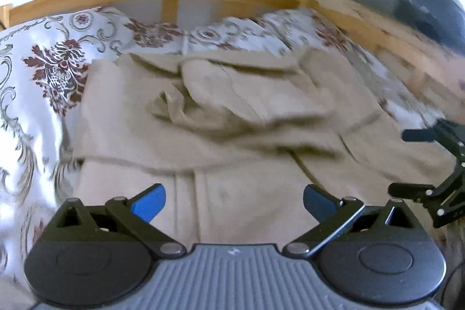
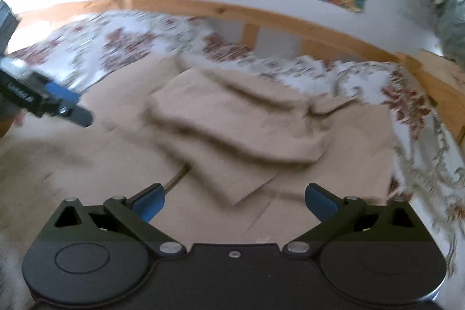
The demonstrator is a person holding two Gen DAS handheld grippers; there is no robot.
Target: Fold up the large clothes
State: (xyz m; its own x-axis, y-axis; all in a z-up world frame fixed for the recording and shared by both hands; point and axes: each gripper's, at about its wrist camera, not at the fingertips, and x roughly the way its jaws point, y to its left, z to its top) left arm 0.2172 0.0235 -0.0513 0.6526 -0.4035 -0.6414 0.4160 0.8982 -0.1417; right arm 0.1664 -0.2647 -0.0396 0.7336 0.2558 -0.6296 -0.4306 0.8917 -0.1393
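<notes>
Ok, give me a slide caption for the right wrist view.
Right gripper open above a partly folded beige garment on a floral bedspread.

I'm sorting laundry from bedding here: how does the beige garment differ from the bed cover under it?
The beige garment is plain; the bed cover is white with dark red flowers and grey scrolls. The garment lies partly folded, with a layer doubled over itself; the cover is spread out beneath it. Both are fabric lying on the wooden-framed bed.
</notes>
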